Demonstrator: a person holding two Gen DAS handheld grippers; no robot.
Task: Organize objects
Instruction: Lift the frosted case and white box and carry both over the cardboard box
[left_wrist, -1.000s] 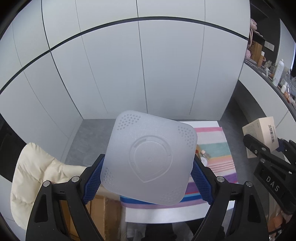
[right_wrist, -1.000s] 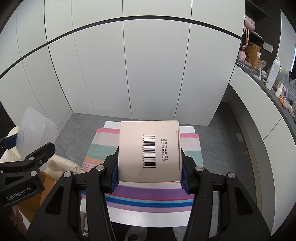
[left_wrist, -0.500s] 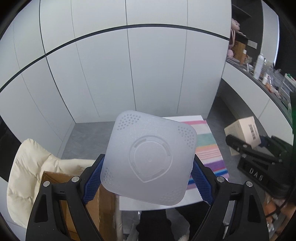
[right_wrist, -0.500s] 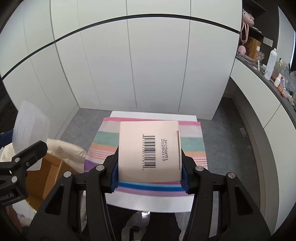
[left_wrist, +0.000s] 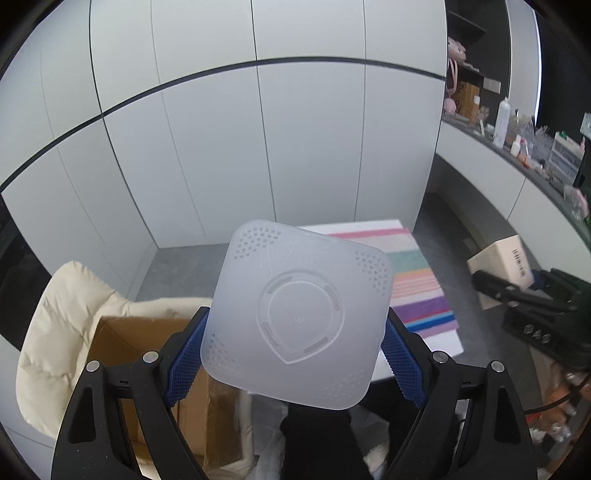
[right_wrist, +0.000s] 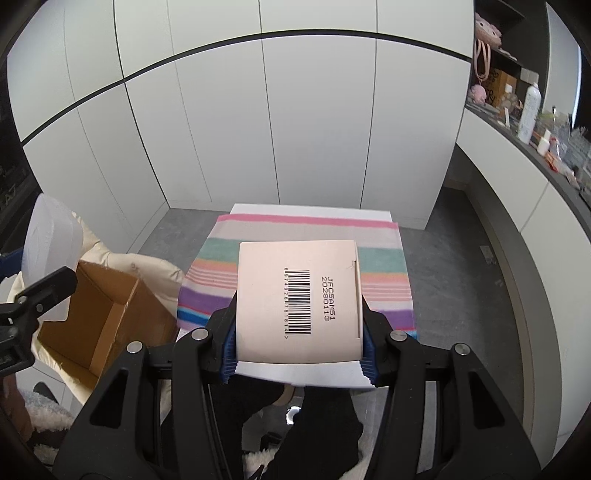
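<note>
My left gripper (left_wrist: 295, 354) is shut on a translucent white plastic container (left_wrist: 297, 314), held in the air with its base toward the camera; it also shows at the left of the right wrist view (right_wrist: 50, 236). My right gripper (right_wrist: 297, 347) is shut on a beige carton (right_wrist: 297, 299) with a barcode, held above the near edge of the striped cloth (right_wrist: 384, 280); the carton also shows in the left wrist view (left_wrist: 502, 266). An open brown cardboard box (right_wrist: 99, 317) sits to the left of the table, below the left gripper (left_wrist: 122, 339).
The striped cloth covers a small white table (right_wrist: 310, 208) standing against white cabinet doors (right_wrist: 314, 122). A cream padded jacket (left_wrist: 62, 310) lies around the cardboard box. A counter (right_wrist: 535, 147) with bottles and clutter runs along the right. The floor (right_wrist: 458, 280) is grey.
Both grippers have pulled back from the table and swung left with their loads. The open cardboard box has come into view below the left gripper.
</note>
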